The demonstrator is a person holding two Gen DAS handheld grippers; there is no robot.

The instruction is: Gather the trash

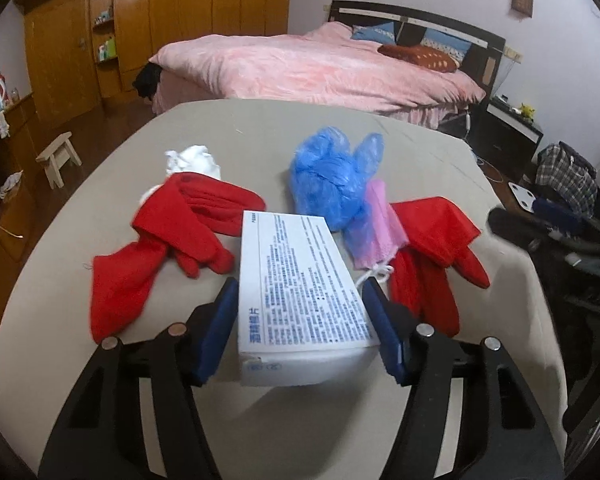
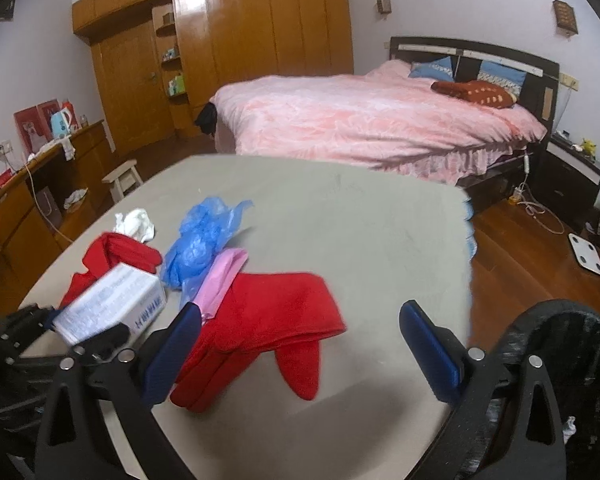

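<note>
At the bench's (image 1: 260, 128) near edge, left gripper (image 1: 300, 332) jaws pinch the white box (image 1: 300, 280); right gripper (image 2: 300, 348) jaws stand spread over a red glove (image 2: 268, 316).

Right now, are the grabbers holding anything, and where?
The left gripper clamps the white printed cardboard box by its long sides. The right gripper holds nothing.

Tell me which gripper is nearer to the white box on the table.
Left. The left gripper straddles the white box, one blue pad on each side of it. The right gripper hangs further right, open over a red glove, apart from the box.
</note>
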